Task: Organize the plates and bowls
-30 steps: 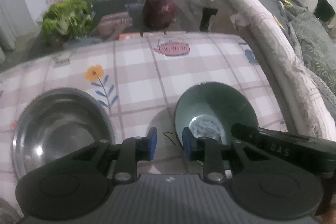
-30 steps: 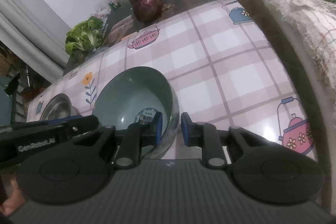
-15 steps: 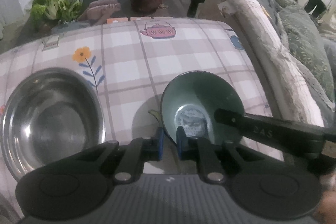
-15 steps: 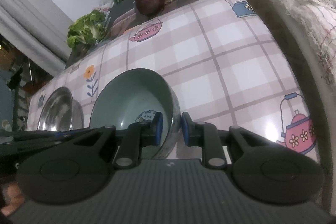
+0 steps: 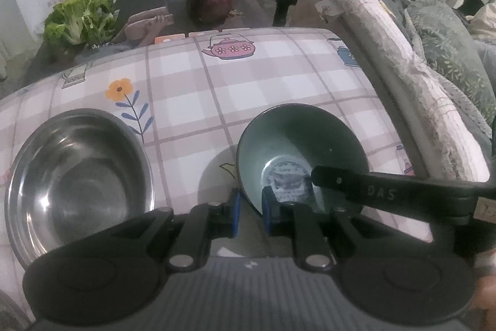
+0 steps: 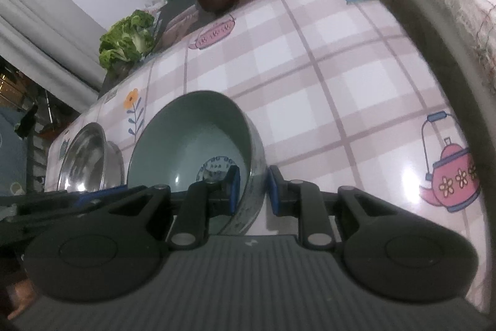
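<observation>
Both grippers, left (image 5: 250,213) and right (image 6: 251,191), clamp green bowl (image 5: 297,151) rim; steel bowl (image 5: 77,176) beside.

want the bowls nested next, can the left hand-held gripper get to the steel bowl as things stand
Probably not yet: the left hand-held gripper is shut on the green bowl rim. The steel bowl sits close beside it, nothing between.

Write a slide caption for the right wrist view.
Right gripper pinches the green bowl's rim on the checked tablecloth, steel bowl beside it.
</observation>
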Demonstrator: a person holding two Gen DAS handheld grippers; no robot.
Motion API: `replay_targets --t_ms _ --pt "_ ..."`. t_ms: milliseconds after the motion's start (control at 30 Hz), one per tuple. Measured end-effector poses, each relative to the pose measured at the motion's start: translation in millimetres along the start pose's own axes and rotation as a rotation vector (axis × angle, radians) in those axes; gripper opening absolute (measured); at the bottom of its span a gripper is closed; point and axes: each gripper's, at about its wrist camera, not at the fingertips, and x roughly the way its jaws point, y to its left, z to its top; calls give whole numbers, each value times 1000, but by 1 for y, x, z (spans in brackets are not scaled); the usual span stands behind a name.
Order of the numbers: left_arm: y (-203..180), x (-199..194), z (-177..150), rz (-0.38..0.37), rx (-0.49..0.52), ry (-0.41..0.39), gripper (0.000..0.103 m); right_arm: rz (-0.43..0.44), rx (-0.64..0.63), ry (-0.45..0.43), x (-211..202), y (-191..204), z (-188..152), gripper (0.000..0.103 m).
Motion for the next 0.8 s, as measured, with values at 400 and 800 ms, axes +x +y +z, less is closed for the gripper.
replay_targets --t_ms 400,800 --pt "6 15 5 -25 -57 54 20 -15 -4 -9 2 3 2 20" --pt "8 14 1 -2 -63 57 19 -26 -53 -29 -4 14 4 19"
